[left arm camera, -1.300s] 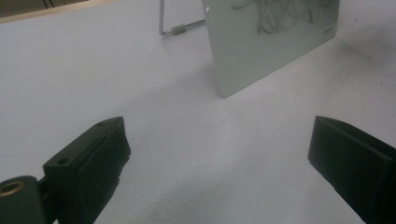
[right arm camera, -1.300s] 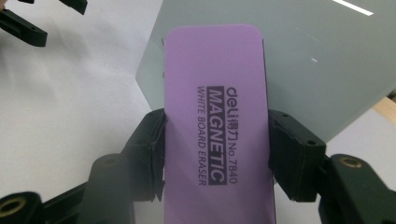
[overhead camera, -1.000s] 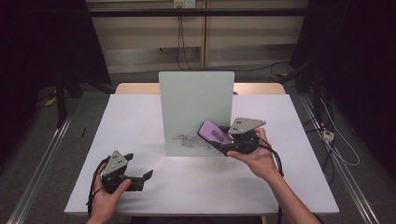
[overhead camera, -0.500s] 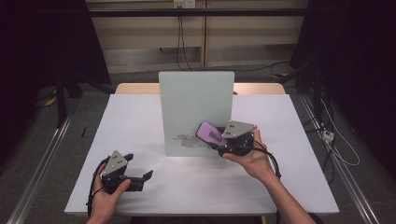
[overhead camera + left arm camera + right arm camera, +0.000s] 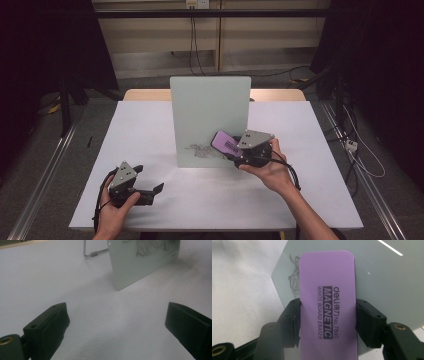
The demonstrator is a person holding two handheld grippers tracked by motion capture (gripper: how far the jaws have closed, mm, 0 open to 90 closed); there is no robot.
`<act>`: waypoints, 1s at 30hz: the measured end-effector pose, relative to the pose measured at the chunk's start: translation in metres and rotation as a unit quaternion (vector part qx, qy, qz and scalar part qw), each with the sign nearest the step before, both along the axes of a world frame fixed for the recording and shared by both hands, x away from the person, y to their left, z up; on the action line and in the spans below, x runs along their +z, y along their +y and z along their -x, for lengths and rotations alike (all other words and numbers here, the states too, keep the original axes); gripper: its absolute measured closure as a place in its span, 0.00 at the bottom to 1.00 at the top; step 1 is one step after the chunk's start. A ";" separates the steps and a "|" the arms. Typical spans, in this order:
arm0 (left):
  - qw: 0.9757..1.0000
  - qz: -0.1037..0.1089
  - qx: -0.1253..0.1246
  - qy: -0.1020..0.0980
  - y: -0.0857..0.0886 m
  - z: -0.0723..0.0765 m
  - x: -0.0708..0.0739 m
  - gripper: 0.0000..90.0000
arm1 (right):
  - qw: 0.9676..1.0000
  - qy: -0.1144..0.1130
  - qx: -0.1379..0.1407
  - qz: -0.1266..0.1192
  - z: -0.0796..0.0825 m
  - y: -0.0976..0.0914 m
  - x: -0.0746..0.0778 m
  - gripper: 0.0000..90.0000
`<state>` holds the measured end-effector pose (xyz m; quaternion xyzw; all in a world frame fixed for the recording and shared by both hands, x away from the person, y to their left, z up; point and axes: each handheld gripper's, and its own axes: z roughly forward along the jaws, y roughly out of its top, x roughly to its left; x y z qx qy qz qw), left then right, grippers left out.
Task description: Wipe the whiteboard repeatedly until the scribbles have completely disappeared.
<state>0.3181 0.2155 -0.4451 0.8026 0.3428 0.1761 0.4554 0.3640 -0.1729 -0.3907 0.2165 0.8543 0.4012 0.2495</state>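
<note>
In right gripper view: eraser label "MAGNETIC No.7840" legible.

Purple whiteboard eraser tilted against upright scribbled board, clamped at sides.

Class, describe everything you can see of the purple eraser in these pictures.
The eraser is a flat, purple oblong with rounded corners, smooth like plastic on top. Black print reads "deli MAGNETIC WHITE BOARD ERASER No.7840". The right gripper is shut on it, one black jaw on each long side. It is held off the table, tilted, at the lower right of the upright whiteboard, beside grey scribbles. Whether it touches the board cannot be told.
</note>
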 end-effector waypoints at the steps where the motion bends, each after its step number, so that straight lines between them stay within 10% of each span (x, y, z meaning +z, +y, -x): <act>1: 1.000 0.002 0.002 0.002 0.000 0.000 0.000 0.05 | 1.000 -0.001 -0.003 -0.002 0.000 -0.001 0.000 0.46; 30: 1.000 -0.003 -0.002 0.006 -0.001 0.000 -0.001 0.05 | 0.999 0.036 0.022 0.015 0.004 0.024 -0.030 0.46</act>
